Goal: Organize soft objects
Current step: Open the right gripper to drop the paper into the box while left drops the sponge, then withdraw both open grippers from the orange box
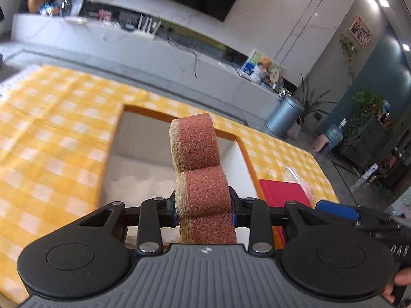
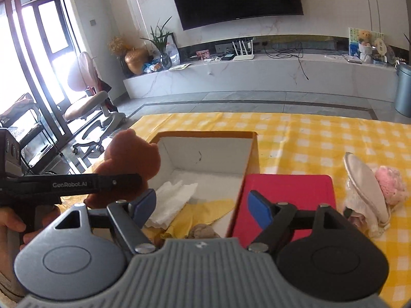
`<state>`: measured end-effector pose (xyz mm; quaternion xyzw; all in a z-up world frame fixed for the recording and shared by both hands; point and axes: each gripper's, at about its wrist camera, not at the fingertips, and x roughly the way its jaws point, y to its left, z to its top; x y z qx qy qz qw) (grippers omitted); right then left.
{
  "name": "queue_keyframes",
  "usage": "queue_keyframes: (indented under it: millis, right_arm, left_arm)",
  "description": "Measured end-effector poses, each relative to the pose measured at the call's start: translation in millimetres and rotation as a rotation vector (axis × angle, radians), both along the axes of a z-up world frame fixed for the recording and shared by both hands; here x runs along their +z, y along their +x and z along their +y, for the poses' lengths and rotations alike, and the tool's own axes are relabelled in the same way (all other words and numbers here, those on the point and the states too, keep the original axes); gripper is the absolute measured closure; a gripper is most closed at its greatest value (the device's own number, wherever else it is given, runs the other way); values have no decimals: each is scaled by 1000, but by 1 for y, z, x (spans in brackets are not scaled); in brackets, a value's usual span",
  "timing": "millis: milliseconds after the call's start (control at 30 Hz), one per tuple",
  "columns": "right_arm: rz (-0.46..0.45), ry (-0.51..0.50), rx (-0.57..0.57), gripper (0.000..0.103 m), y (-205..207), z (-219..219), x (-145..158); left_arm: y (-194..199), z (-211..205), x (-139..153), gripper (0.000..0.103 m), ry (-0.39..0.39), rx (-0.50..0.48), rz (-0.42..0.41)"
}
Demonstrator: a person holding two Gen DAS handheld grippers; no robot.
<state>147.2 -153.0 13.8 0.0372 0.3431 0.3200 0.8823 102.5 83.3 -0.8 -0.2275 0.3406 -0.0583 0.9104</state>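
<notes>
Sponge clamped upright in our left claw hung over the open box on the checked desk; our right claw gaped empty. We feared a tilted release could tip it onto the rim.

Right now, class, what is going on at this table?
A person is sorting soft things with two hand-held grippers. The left gripper is clamped on a brown bear-shaped sponge, held above the open cardboard box. The right gripper is open and empty over the box, which already holds a white tissue and a yellow cloth.
</notes>
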Motion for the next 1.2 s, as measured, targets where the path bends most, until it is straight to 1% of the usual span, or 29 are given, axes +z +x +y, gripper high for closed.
queue_keyframes:
  millis: [33,100,200,333,467,533,633,733,800,833,867,900,933,967,1033,1133,1200]
  right_arm:
    - [8,2,-9,26,1,-5,-3]
    - [22,-1,-20,26,1,-14,-10]
    - [29,-2,-17,26,4,-18,-22]
    - [19,3,-15,26,10,-26,-30]
    - [-14,19,-16,27,15,-33,-33]
    - [-15,26,-11,27,17,-33,-36]
    - [-6,29,-9,27,17,-33,-40]
    - [3,22,-2,27,16,-32,-43]
    - [5,12,-5,27,14,-30,-43]
    - [8,4,-2,27,13,-28,-43]
    - [6,-9,1,28,11,-27,-44]
    - [-3,-23,3,28,8,-26,-43]
    - [-6,-35,5,28,5,-25,-43]
    - [-8,-41,7,28,3,-25,-42]
    - [-15,-42,5,28,0,-28,-39]
    - [-32,-45,2,28,-4,-30,-36]
    - [-48,-52,-4,27,-8,-31,-32]
  left_arm:
    - [10,-4,-3,65,-24,-18,26]
    - [26,-14,-6,65,-44,-40,60]
    - [49,-24,-15,65,-53,-67,80]
    - [73,-34,-38,66,-48,-94,152]
    - [80,-36,-53,66,-19,-83,192]
    - [81,-36,-56,66,-18,-88,194]
    - [80,-40,-56,65,-16,-120,195]
    - [83,-43,-56,65,-20,-125,189]
    - [85,-43,-61,64,-32,-97,247]
    - [86,-44,-64,60,-22,-82,278]
    - [86,-45,-64,47,4,-71,288]
    - [84,-46,-63,40,40,-62,288]
    - [81,-49,-60,27,99,-50,285]
    - [77,-53,-56,23,162,-41,282]
    - [67,-61,-46,22,298,-6,287]
    - [52,-66,-28,22,426,70,264]
    - [42,-70,-19,22,499,88,244]
